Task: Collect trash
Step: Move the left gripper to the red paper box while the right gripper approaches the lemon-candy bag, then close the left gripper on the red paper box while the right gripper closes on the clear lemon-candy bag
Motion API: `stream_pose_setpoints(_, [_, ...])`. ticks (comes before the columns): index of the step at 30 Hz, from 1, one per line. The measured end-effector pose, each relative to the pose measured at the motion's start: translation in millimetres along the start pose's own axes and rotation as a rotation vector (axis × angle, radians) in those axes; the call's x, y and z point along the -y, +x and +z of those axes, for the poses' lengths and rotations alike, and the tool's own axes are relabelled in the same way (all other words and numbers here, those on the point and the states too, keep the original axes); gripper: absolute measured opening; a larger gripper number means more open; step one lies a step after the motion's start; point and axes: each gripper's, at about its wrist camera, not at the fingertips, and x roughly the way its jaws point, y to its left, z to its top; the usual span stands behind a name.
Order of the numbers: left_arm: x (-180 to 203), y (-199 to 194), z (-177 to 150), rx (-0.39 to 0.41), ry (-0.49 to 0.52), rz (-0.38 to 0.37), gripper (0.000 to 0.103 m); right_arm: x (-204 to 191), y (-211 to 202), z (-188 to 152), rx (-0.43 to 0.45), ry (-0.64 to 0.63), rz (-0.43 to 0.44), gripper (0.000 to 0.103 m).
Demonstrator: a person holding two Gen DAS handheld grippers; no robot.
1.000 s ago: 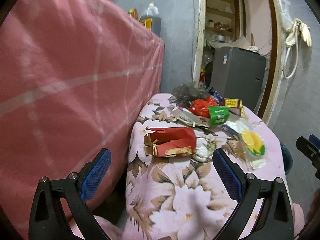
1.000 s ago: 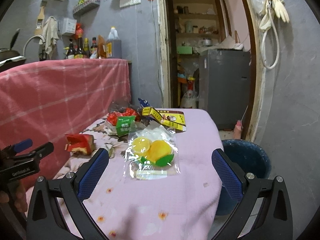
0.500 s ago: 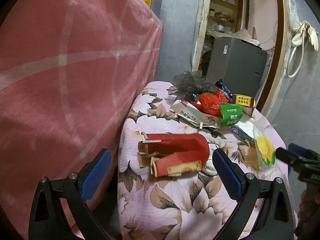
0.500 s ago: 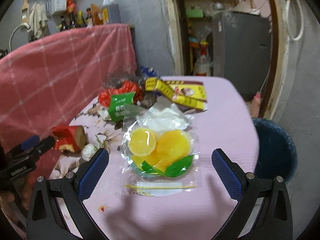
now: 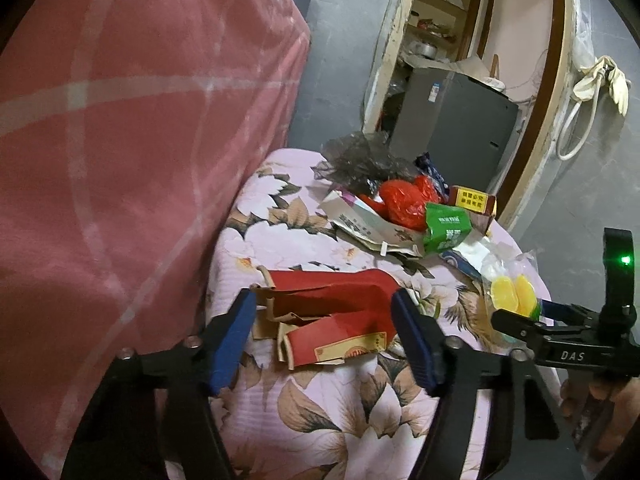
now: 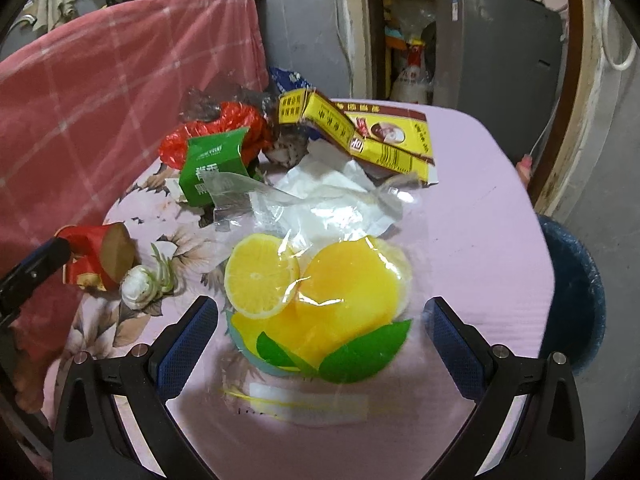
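Observation:
A torn red cardboard box lies on the floral pink tablecloth; it also shows in the right wrist view. My left gripper is open, its blue pads either side of the box, not touching. A clear bag printed with lemon slices lies flat; it also shows in the left wrist view. My right gripper is open with its pads flanking the bag's near end. Behind lie a green packet, a red plastic bag and a yellow carton.
A pink checked cloth covers a tall surface left of the table. A dark blue bin stands on the floor beside the table's right edge. A grey fridge stands in the doorway behind. A white garlic-like bulb lies by the red box.
Both grippers have moved forward and down toward the table. The left now straddles the red box and has narrowed somewhat; the right now straddles the lemon bag.

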Motion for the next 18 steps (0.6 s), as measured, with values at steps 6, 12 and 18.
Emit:
stream_pose_setpoints(6, [-2,-1,0,0.003,-0.008,-0.009,0.035,-4,3,1,-0.006,-0.02,0.011,0.103])
stream_pose_setpoints(12, [1,-5,-1,0.011,0.006,-0.019,0.016,-9,4,0,-0.002,0.002,0.024,0.1])
stream_pose_setpoints(18, [7,-8,-1,0.02,0.033,-0.037,0.007,-11,3,-8,-0.023,0.014,0.04,0.075])
